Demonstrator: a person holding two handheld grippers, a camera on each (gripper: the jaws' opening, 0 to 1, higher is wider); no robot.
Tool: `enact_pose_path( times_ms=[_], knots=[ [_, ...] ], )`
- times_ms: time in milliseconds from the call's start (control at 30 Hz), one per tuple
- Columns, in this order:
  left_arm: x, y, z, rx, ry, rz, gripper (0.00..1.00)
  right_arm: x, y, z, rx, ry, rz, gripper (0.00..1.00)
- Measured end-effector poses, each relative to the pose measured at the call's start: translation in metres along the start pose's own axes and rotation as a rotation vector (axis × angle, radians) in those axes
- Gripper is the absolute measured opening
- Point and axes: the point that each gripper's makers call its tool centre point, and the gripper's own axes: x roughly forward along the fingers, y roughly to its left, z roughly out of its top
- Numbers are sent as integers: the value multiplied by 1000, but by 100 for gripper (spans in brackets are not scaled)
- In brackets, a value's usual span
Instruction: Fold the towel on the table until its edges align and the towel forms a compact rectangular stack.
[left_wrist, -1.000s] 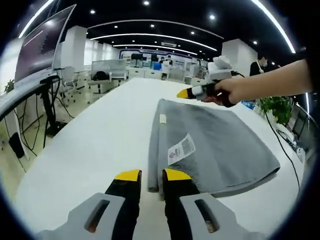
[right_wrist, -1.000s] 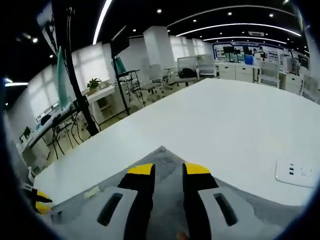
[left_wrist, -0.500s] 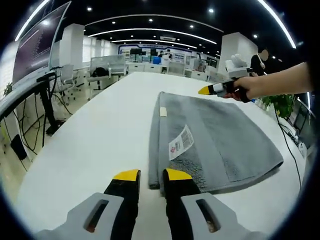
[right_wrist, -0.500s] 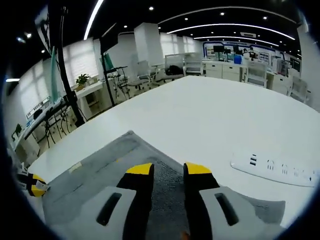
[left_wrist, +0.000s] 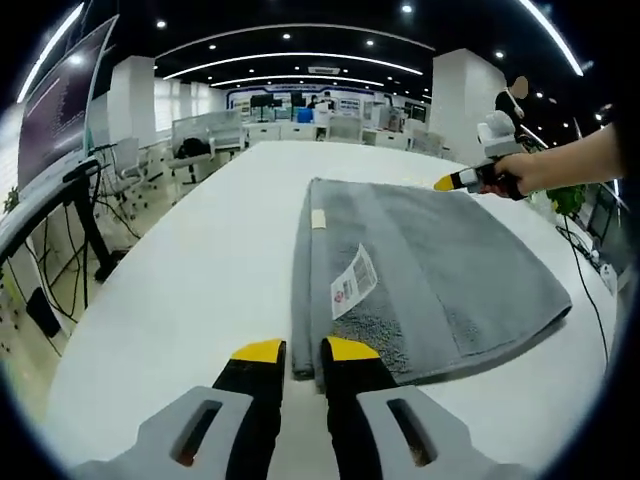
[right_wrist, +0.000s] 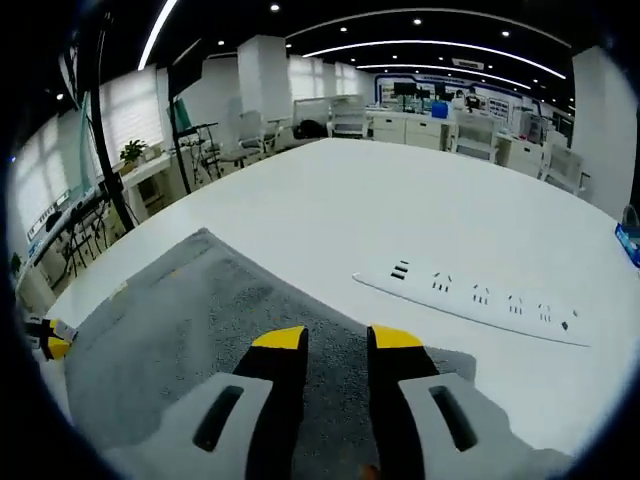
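A grey towel (left_wrist: 440, 270) lies folded flat on the white table (left_wrist: 190, 270), a white label (left_wrist: 350, 283) on its top near the left fold. My left gripper (left_wrist: 292, 350) hovers at the towel's near left corner, jaws shut with only a narrow gap and nothing visibly between them. At the far right corner a hand holds my right gripper (left_wrist: 450, 183), its yellow tips together just over the edge. In the right gripper view the jaws (right_wrist: 335, 340) stand shut above the towel (right_wrist: 170, 320), and the left gripper (right_wrist: 45, 337) peeks in at the far left.
A white power strip (right_wrist: 470, 297) lies on the table just beyond the towel's far edge. The person's arm (left_wrist: 575, 160) reaches in from the right. Desks, chairs and monitor stands (left_wrist: 90, 190) surround the table.
My right gripper has travelled along the towel's far edge toward its right corner, bringing the power strip into its view. The left gripper stays by the near corner.
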Motion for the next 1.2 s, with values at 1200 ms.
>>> enact_pose_path(
  times_ms=[1200],
  knots=[
    [-7, -21, 8, 212, 41, -84, 6, -40, -56, -45, -83, 59, -74, 11]
  ],
)
